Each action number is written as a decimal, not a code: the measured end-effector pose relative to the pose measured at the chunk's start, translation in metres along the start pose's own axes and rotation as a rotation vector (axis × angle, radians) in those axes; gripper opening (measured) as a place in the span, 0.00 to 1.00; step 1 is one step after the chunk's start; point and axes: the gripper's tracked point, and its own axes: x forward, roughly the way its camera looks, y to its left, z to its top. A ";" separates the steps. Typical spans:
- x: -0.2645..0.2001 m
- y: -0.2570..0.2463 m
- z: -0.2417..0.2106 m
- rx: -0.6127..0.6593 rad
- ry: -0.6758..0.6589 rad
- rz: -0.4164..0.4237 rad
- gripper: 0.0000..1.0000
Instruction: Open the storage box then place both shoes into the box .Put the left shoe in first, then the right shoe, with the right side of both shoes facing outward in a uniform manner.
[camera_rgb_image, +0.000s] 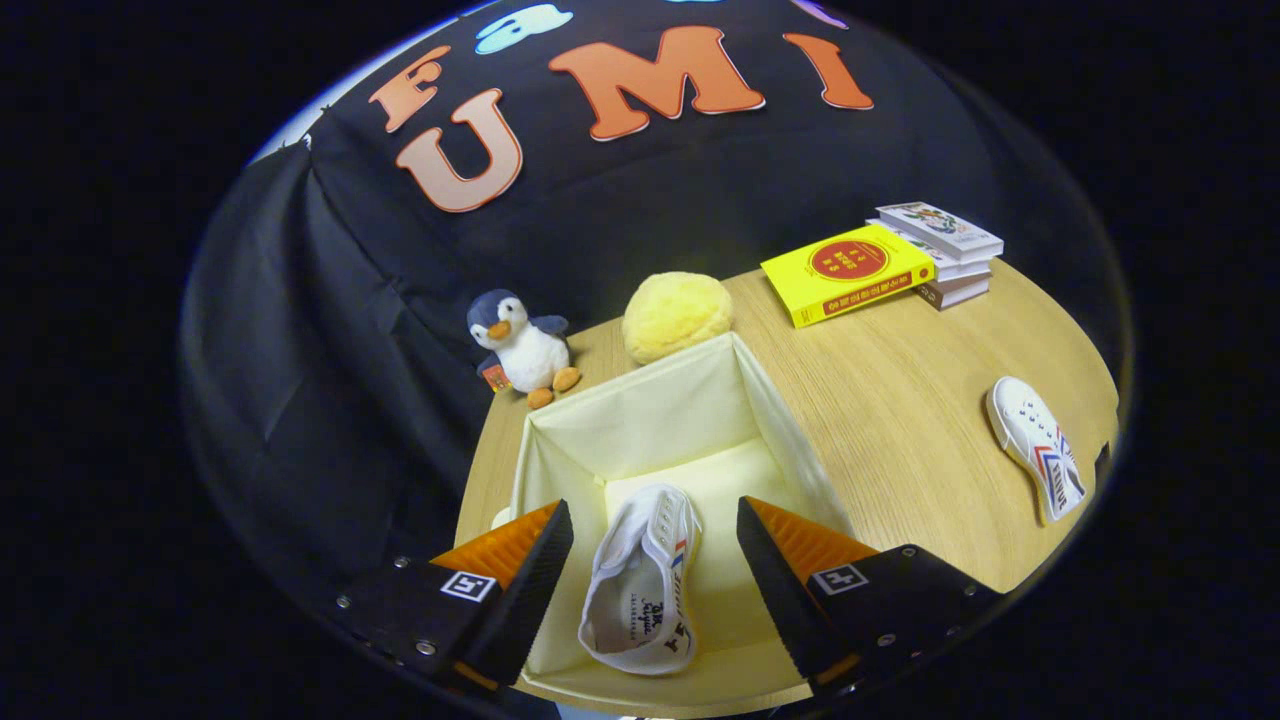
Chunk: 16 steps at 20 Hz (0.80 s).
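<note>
Open claw (655, 570) above boxed shoe (640, 585), wooden table (900, 420).

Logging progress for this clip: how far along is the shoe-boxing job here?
Done: the storage box is open and one shoe lies inside it. In hand: nothing; the gripper is open, its fingers either side of that shoe without pressing it. Left: the second shoe lies on the table, beyond the box near the books.

Round wooden table (900, 400) carries open fabric storage box (640, 420), w/ plush penguin (522, 348) & yellow plush ball (676, 316) behind it. Yellow book (846, 272) leans on book stack (945, 255); white shoe (1036, 446) lies apart.
</note>
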 end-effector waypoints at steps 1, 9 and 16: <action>-0.007 -0.006 0.009 -0.014 -0.019 0.000 0.99; -0.043 -0.120 0.048 -0.037 -0.066 -0.087 0.99; -0.066 -0.275 0.051 -0.060 -0.016 -0.245 0.99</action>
